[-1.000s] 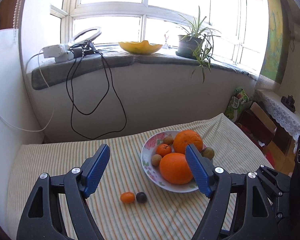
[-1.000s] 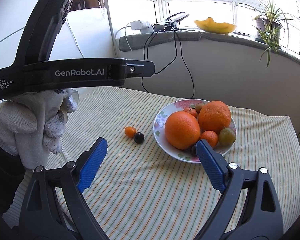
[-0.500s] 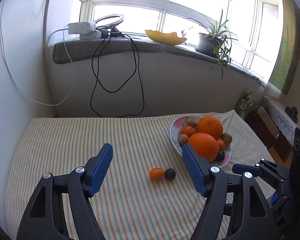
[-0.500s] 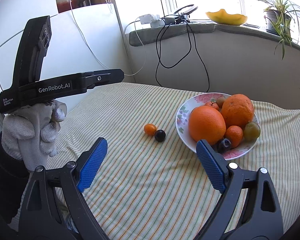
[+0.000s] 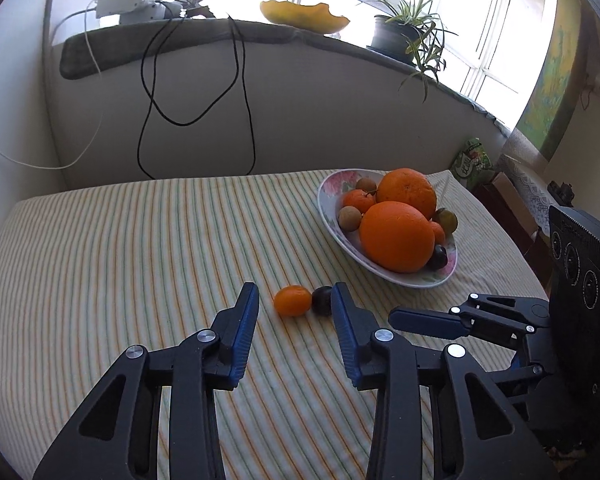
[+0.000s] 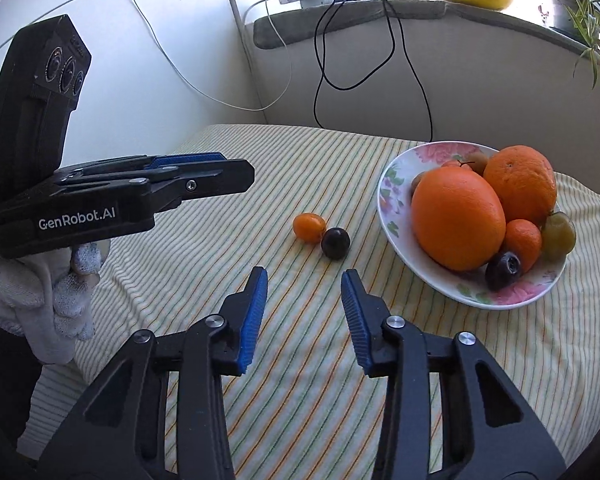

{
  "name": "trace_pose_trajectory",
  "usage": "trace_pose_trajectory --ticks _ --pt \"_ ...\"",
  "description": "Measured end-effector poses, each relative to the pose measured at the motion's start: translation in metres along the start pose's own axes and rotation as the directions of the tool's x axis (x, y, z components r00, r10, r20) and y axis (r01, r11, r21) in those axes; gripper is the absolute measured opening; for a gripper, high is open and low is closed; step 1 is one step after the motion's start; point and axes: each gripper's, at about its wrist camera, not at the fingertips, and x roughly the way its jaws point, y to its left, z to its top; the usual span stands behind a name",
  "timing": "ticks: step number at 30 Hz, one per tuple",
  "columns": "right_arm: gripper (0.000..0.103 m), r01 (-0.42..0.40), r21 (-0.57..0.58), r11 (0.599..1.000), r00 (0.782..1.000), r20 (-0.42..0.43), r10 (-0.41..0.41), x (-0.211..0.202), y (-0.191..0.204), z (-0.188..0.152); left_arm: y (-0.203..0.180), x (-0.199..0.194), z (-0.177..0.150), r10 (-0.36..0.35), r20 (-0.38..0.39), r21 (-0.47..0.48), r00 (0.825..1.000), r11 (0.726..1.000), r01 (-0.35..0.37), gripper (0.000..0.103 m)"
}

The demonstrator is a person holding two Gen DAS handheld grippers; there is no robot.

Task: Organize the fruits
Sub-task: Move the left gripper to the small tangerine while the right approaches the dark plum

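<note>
A small orange kumquat (image 5: 293, 301) and a dark plum (image 5: 322, 300) lie side by side, touching, on the striped tablecloth (image 5: 140, 248). They also show in the right wrist view as the kumquat (image 6: 309, 227) and the plum (image 6: 335, 243). A floral plate (image 5: 332, 196) to their right holds two big oranges (image 5: 396, 236), mandarins, a dark plum and small brown and green fruits. My left gripper (image 5: 296, 304) is open and empty, its tips level with the two loose fruits. My right gripper (image 6: 304, 282) is open and empty, just short of them.
A grey wall with hanging black cables (image 5: 196, 80) stands behind the table. The windowsill holds a yellow dish (image 5: 304, 20), a potted plant (image 5: 400, 36) and a power strip. The right gripper's body (image 5: 500, 320) is at the left view's right edge. A cabinet stands at the right.
Both grippers moved down and closer to the loose kumquat and plum, and both jaws narrowed. The fruits have not moved.
</note>
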Motion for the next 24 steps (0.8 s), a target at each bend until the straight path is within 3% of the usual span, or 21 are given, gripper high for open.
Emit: trace_pose_trajectory --ticks 11,24 --pt "0.03 0.052 0.006 0.999 0.998 -0.043 -0.052 0.033 -0.002 0.009 0.006 0.035 -0.004 -0.025 -0.075 0.006 0.997 1.0 0.025 0.034" --pt "0.029 0.085 0.005 0.996 0.995 -0.06 -0.085 0.048 -0.005 0.015 0.007 0.05 -0.003 -0.045 -0.104 0.001 0.994 0.999 0.046 0.03"
